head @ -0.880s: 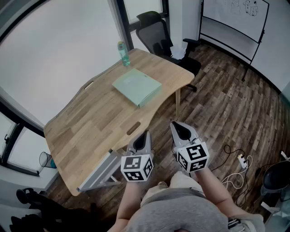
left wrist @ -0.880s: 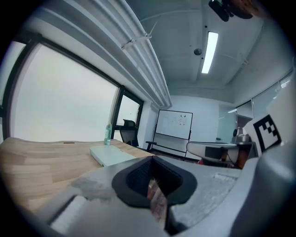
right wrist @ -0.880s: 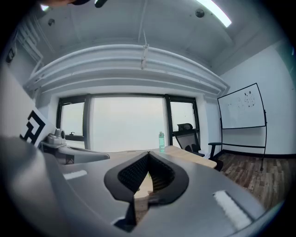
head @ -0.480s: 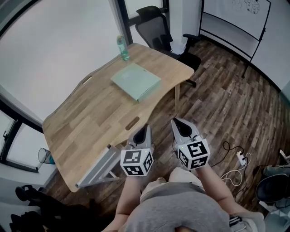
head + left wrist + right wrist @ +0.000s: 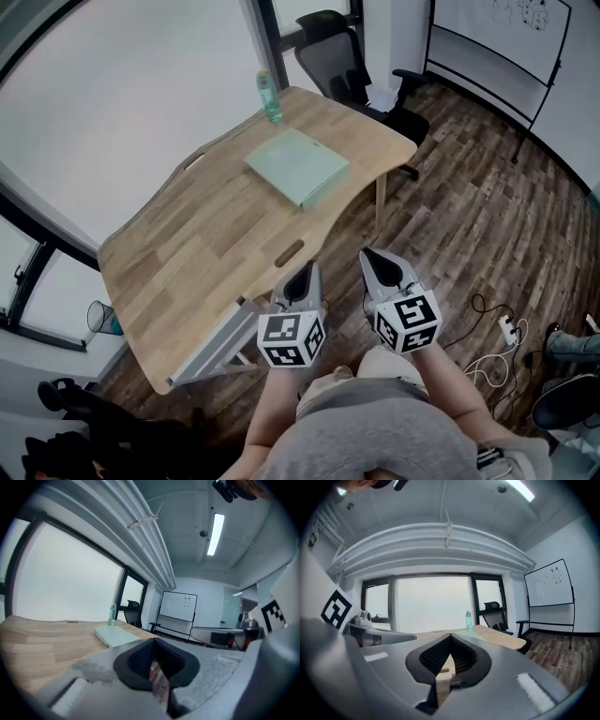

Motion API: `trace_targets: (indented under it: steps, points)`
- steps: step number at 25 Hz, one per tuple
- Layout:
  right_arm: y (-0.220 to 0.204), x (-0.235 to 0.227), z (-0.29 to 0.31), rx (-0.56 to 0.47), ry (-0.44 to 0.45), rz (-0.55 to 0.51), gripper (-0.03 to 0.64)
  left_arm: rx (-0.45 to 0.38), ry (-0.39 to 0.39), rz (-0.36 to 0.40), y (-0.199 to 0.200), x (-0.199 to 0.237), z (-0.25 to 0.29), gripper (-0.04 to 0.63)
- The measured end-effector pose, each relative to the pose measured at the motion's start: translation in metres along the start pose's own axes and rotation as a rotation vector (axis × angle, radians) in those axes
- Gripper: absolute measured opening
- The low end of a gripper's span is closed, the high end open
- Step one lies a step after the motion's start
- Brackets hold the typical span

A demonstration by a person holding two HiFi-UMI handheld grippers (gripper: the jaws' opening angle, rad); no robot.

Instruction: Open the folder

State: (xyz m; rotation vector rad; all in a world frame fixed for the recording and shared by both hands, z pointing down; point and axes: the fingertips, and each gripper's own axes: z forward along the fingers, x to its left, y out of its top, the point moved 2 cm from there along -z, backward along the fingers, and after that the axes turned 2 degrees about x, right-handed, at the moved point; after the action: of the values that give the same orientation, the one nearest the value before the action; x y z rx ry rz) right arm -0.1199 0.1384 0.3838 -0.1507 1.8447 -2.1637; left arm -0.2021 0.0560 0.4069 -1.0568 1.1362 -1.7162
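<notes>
A pale green folder (image 5: 298, 166) lies closed and flat on the far part of the wooden desk (image 5: 197, 253); the left gripper view shows the folder (image 5: 114, 635) ahead on the desk top. My left gripper (image 5: 300, 278) is held off the desk's near edge, jaws together and empty. My right gripper (image 5: 383, 267) hangs beside it over the floor, also shut with nothing in it. Both are well short of the folder. In the right gripper view the desk (image 5: 497, 637) lies beyond the closed jaws.
A clear green bottle (image 5: 271, 97) stands at the desk's far edge, just behind the folder. A black office chair (image 5: 349, 63) sits past the desk's far corner. A whiteboard (image 5: 506, 42) stands at the back right. Cables (image 5: 487, 347) trail on the wood floor at right.
The view has shifted slightly, so desk and folder sit a little to the right in the picture. Both grippers keep their pose near the desk's front edge.
</notes>
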Motion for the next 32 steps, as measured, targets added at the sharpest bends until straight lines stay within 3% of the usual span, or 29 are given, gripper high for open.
trace_targets:
  steps: [19,32]
  points:
    - [-0.003,0.042,0.051,0.02,0.099,-0.005,0.002,0.007,0.071,-0.047,-0.008,0.056,-0.014,0.005]
    - [0.011,-0.036,0.111,0.033,0.15,-0.022,0.002,0.011,0.164,-0.061,0.004,0.075,0.068,0.005]
